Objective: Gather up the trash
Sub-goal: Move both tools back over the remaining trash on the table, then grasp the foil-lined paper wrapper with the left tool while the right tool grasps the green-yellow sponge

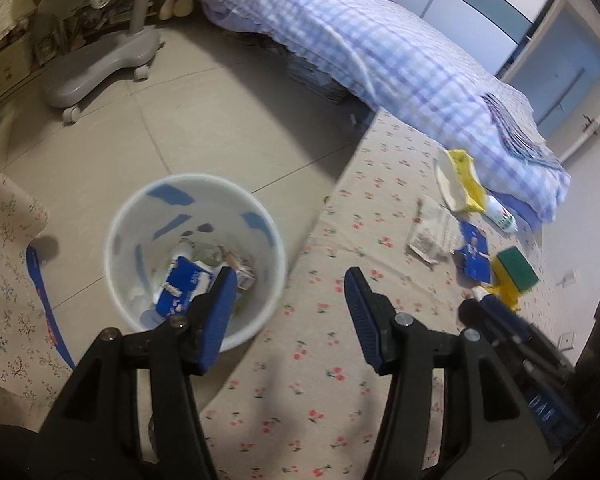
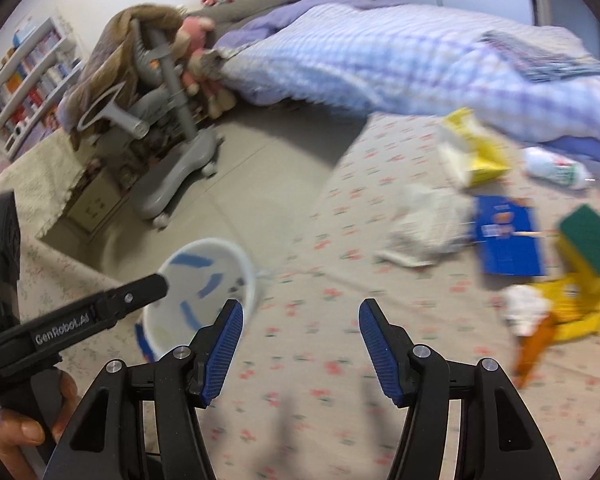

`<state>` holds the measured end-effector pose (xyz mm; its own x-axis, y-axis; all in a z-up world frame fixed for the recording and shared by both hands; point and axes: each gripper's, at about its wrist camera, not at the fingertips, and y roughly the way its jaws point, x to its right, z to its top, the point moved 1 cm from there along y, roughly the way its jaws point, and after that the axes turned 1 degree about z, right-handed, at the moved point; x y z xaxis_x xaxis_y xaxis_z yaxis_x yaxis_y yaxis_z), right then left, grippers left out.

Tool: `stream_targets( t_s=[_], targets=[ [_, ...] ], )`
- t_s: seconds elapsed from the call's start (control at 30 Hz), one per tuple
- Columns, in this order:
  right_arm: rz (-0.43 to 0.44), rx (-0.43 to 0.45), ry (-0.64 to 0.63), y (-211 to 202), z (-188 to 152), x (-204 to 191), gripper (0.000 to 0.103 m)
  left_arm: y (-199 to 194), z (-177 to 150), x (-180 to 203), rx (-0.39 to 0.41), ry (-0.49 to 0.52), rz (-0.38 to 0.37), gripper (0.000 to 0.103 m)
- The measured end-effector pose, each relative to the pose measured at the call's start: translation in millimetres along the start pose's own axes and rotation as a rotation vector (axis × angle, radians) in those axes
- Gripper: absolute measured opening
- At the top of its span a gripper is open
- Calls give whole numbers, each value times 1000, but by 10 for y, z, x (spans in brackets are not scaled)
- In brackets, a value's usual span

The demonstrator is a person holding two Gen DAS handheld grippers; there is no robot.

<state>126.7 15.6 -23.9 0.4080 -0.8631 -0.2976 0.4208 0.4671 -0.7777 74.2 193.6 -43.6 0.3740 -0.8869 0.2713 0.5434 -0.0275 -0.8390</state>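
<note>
Right gripper [image 2: 300, 344] gapes empty over the bed; the crumpled paper [image 2: 424, 228] lies ahead, slightly right, nearer it than the left gripper [image 1: 290, 308], also released.

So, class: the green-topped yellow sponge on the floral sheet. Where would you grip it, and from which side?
Grip the sponge across its two long side faces, coming down from above. It lies flat, green pad up, so its sides look exposed. The blue booklet sits left and yellow wrapper in front, so a low sideways approach looks crowded. The open right gripper seems closest.
</note>
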Motion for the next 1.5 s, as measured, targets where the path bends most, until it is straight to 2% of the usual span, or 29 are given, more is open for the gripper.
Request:
stream_targets(
  t_s=[0.13, 0.3, 0.4, 0.63, 0.83, 0.97, 1.3, 1.43, 1.5],
  targets=[
    [-85, 56, 54, -416, -9, 442, 62, -23, -86, 343, -4, 68, -38, 61],
    [-150, 89, 168, -834, 22, 980, 64, -17, -163, 798, -21, 145, -66, 62],
    [-196, 115, 227, -1026, 7, 1279, 66, 10, -180, 1069, -47, 180, -86, 71],
    [-242, 125, 337, -1256, -34, 1832, 67, 200, -127, 1578, -111, 225, -95, 72],
    [-255, 121, 397, -1298, -56, 2170, 67, 521, -30, 1885, -161, 279, -53, 72],
    [-239, 110, 439, -1237, -60, 2352, 68, 709, 134, 1883, -129, 311, 57, 72],
    [-45, 98, 646, -701, 19, 2778, 68, 1165, 251, 1899, -203, 429, 64, 72],
    [-45, 106, 657, -569, 85, 2815, 68, 1306, 202, 1977, -237, 482, 60, 74],
    [-63, 97, 648, -492, 123, 2825, 68, 1350, 161, 2029, -238, 525, 82, 74]
  ],
)
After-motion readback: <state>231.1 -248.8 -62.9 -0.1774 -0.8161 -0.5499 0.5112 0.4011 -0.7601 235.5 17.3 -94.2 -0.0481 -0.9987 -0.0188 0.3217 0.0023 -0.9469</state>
